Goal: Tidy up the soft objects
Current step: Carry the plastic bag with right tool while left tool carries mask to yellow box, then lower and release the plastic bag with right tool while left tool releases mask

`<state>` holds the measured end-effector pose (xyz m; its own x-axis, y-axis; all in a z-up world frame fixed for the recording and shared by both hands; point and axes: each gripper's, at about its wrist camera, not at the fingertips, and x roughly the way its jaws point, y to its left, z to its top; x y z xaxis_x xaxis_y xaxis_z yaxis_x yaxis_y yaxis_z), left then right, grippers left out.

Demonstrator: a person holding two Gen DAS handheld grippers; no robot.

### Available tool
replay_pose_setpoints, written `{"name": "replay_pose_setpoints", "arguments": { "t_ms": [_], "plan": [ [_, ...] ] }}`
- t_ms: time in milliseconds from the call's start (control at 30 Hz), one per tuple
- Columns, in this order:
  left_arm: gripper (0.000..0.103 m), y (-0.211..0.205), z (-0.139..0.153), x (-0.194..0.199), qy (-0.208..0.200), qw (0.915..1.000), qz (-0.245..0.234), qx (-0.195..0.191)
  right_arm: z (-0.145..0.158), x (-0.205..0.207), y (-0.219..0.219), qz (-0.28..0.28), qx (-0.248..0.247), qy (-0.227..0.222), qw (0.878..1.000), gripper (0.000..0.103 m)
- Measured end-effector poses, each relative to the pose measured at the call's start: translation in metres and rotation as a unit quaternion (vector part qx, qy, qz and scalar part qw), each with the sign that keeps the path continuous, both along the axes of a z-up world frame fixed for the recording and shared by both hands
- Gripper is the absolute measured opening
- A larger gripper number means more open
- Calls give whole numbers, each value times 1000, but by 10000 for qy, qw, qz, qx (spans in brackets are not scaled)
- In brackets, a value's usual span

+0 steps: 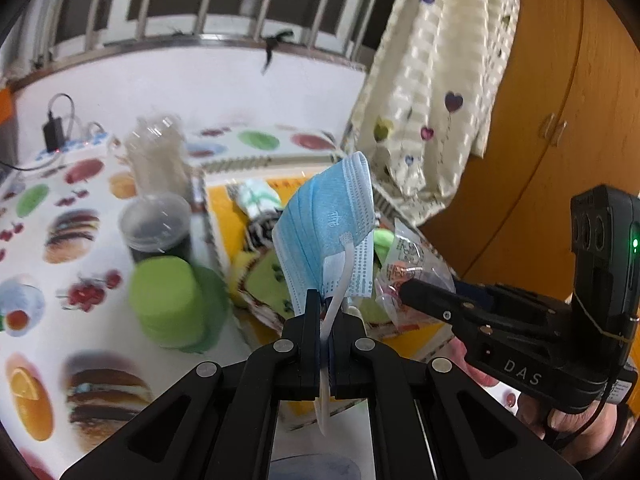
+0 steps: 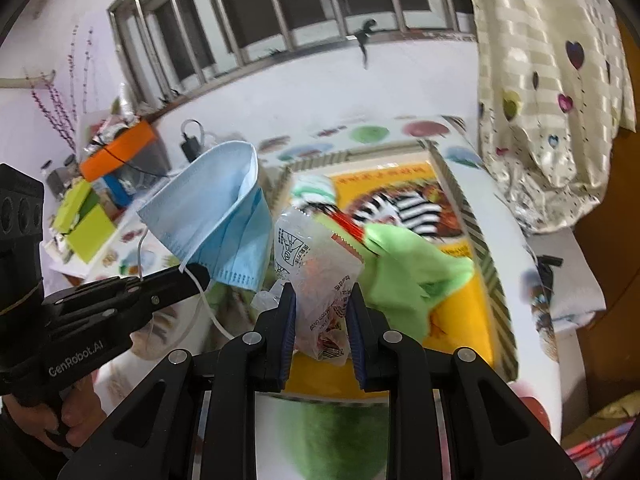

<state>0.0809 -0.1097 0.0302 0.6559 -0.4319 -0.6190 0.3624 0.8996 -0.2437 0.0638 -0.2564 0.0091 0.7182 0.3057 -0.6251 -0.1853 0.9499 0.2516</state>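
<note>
Two grippers each hold something above the tray's near edge: left gripper (image 1: 325, 304) clamped on a limp blue face mask (image 1: 326, 224) by its ear-loop corner; right gripper (image 2: 322, 300) pinching a crinkly, slippery plastic packet (image 2: 316, 264).

Green stack (image 1: 168, 300) blurred, jar (image 1: 158, 160) smeared, box (image 2: 472, 300) contents part. hidden by mask (image 2: 216, 216).

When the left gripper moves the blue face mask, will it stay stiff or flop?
The blue face mask probably flops: it hangs folded from the left gripper. It seems light; its ear loop dangles, so it may snag on things.
</note>
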Motion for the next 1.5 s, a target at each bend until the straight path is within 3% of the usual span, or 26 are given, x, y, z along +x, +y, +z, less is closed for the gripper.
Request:
{"name": "replay_pose_setpoints", "arguments": {
  "t_ms": [200,400,600,667,767,933,1300,1500],
  "plan": [
    [3,-25,-27,17,371,9989,-258,131,-24,16,-10,-125,-133,422,9989,25],
    [3,-37,-45,43,639,9972,-350,178,-34,34,-13,-121,-206,548,9982,25],
    [3,-48,-50,66,656,9969,-385,213,-34,54,-17,-152,-209,534,9982,25],
    [7,-52,-51,74,674,9968,-371,198,-33,58,-17,-151,-225,525,9983,25],
    [23,-50,-47,76,649,9972,-343,134,-30,54,-16,-120,-344,441,9984,29],
    [41,-39,-38,61,484,9982,-341,52,-23,40,-16,-159,-349,323,9987,44],
    [56,-28,-18,25,200,9991,-378,72,-5,11,-16,-254,-368,103,9989,44],
    [56,-18,-6,9,27,9996,-290,16,2,-1,-13,-247,-380,-1,9990,44]
  ]
}}
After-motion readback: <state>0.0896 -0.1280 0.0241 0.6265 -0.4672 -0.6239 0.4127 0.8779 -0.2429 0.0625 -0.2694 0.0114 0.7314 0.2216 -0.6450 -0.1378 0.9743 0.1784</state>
